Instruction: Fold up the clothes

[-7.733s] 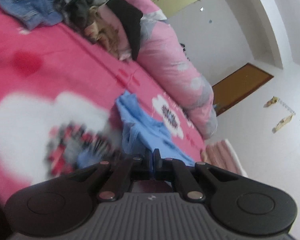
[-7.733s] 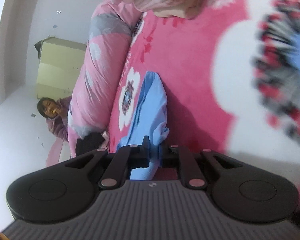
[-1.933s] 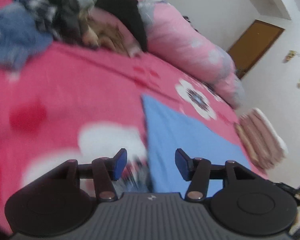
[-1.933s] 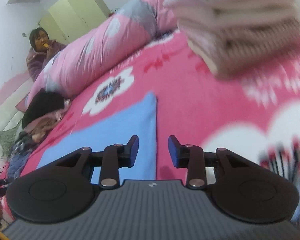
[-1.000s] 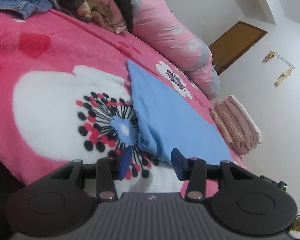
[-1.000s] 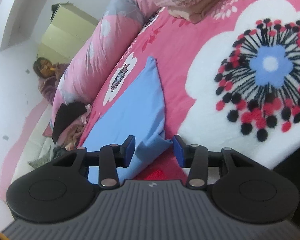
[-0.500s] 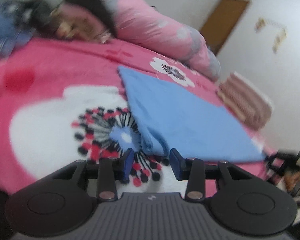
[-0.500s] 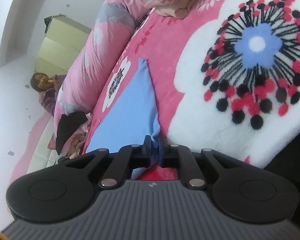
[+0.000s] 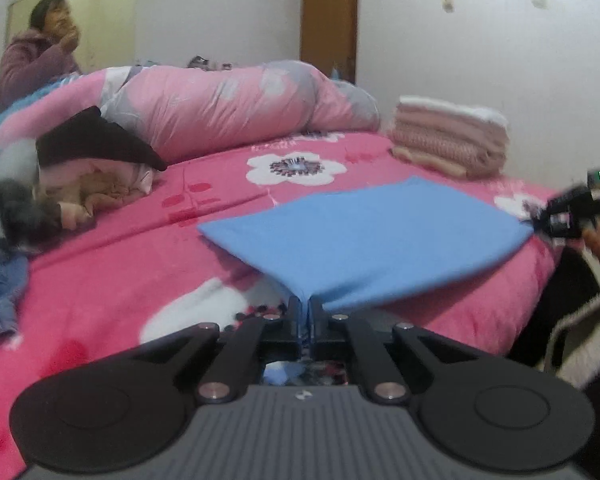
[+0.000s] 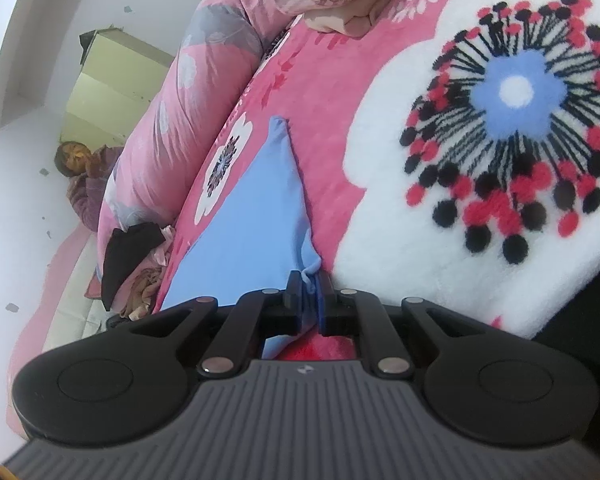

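Both tongs now on blue cloth (image 9: 372,236)

Bed under pink fleece blanket with white flower prints (image 9: 108,280). On it: flat light-blue folded cloth (image 9: 372,236), rolled pink quilt (image 9: 240,108), stack of folded pink knitwear (image 9: 448,140), heap of loose clothes (image 9: 80,172).

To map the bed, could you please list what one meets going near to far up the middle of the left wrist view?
Left claw → blue cloth → white flower print → rolled pink quilt → door.
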`<state>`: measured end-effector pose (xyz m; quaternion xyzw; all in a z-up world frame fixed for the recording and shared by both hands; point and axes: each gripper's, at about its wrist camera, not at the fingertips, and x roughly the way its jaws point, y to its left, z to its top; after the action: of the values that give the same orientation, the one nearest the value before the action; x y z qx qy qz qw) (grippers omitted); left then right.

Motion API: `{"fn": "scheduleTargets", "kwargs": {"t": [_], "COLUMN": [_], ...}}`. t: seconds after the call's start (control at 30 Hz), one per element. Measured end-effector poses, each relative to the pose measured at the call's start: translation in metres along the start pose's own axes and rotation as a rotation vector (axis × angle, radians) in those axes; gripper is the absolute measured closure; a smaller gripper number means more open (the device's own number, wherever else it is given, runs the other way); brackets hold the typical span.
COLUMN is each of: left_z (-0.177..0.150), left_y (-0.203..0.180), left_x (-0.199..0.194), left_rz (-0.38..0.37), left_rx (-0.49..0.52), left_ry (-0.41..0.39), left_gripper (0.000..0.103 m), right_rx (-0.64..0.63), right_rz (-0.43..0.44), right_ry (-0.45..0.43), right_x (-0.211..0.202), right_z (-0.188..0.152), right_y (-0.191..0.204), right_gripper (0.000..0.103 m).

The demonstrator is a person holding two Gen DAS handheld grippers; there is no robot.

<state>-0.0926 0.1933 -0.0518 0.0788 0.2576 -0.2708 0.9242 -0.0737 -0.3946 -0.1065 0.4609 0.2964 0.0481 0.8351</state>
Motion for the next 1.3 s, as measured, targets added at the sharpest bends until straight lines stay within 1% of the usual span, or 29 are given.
{"fn": "scheduleTargets", "kwargs": {"t": [0.1,0.17,0.23,0.33,0.4,0.43,0.5,0.53,0.57,0.6,0.63,0.7,0.8,0.87,0.93,1.0,1.07,1.1,1.13,1.17,1.2,1.23,1.3], "left_z": [-0.014,-0.026,-0.033,-0.039,-0.042,-0.044,-0.04,-0.036,-0.031,-0.026,-0.021,-0.01,0.006,0.014,0.019,0.017,0.006,0.001,-0.005,-0.011,-0.016,-0.02,-0.025], "left_y": [-0.006,-0.009,-0.006,0.002,0.005,0.007,0.013,0.016,0.018,0.02,0.021,0.019,0.01,0.001,-0.011,-0.021,-0.02,-0.019,-0.017,-0.012,-0.005,0.002,0.012], "left_x": [0.013,0.023,0.023,0.011,0.003,-0.002,-0.008,-0.012,-0.015,-0.018,-0.02,-0.018,-0.004,0.014,0.039,0.061,0.076,0.084,0.091,0.091,0.089,0.087,0.081], "left_rz": [-0.013,-0.004,-0.007,0.013,0.04,0.053,0.073,0.079,0.08,0.081,0.079,0.064,0.009,-0.036,-0.062,-0.056,-0.029,-0.016,-0.002,0.01,0.006,0.003,0.007], "left_rx": [0.063,0.106,0.082,0.02,-0.012,-0.035,-0.1,-0.142,-0.184,-0.225,-0.26,-0.301,-0.332,-0.339,-0.331,-0.333,-0.384,-0.41,-0.437,-0.474,-0.519,-0.561,-0.606], "left_ry": [0.106,0.171,0.188,0.177,0.18,0.178,0.156,0.129,0.1,0.069,0.036,-0.028,-0.089,-0.09,-0.054,-0.007,0.039,0.062,0.081,0.077,0.065,0.055,0.044], "left_gripper": [0.1,0.1,0.1,0.098,0.094,0.093,0.085,0.082,0.074,0.065,0.06,0.058,0.057,0.057,0.057,0.059,0.059,0.06,0.065,0.079,0.082,0.082,0.082], "right_rx": [0.009,0.015,0.015,0.015,0.016,0.017,0.015,0.009,-0.002,-0.025,-0.066,-0.154,-0.264,-0.376,-0.503,-0.633,-0.716,-0.735,-0.754,-0.765,-0.771,-0.765,-0.735], "right_rz": [0.006,0.01,0.01,0.015,0.019,0.022,0.028,0.026,0.021,0.01,-0.012,-0.064,-0.083,-0.081,-0.069,-0.058,-0.061,-0.066,-0.071,-0.098,-0.143,-0.171,-0.202], "right_ry": [-0.004,-0.006,-0.005,-0.004,-0.004,-0.005,-0.006,-0.008,-0.012,-0.024,-0.052,-0.125,-0.224,-0.243,-0.222,-0.177,-0.129,-0.108,-0.087,-0.074,-0.067,-0.067,-0.086], "right_x": [0.001,0.001,0.001,0.001,0.0,0.0,0.0,-0.002,-0.004,-0.008,-0.014,-0.03,-0.052,-0.053,-0.042,-0.022,-0.003,0.005,0.013,0.018,0.02,0.017,0.005], "right_z": [-0.001,-0.001,-0.001,-0.001,0.0,0.0,0.0,0.0,0.001,0.001,0.003,0.005,0.008,0.004,-0.007,-0.025,-0.04,-0.045,-0.05,-0.054,-0.055,-0.054,-0.046], "right_y": [-0.002,-0.004,-0.003,-0.004,-0.006,-0.006,-0.007,-0.006,-0.004,0.0,0.007,0.021,0.044,0.064,0.087,0.107,0.115,0.113,0.111,0.106,0.097,0.088,0.07], "right_gripper": [0.098,0.098,0.098,0.098,0.098,0.098,0.098,0.098,0.096,0.096,0.095,0.095,0.095,0.095,0.095,0.095,0.095,0.095,0.095,0.095,0.095,0.1,0.102]}}
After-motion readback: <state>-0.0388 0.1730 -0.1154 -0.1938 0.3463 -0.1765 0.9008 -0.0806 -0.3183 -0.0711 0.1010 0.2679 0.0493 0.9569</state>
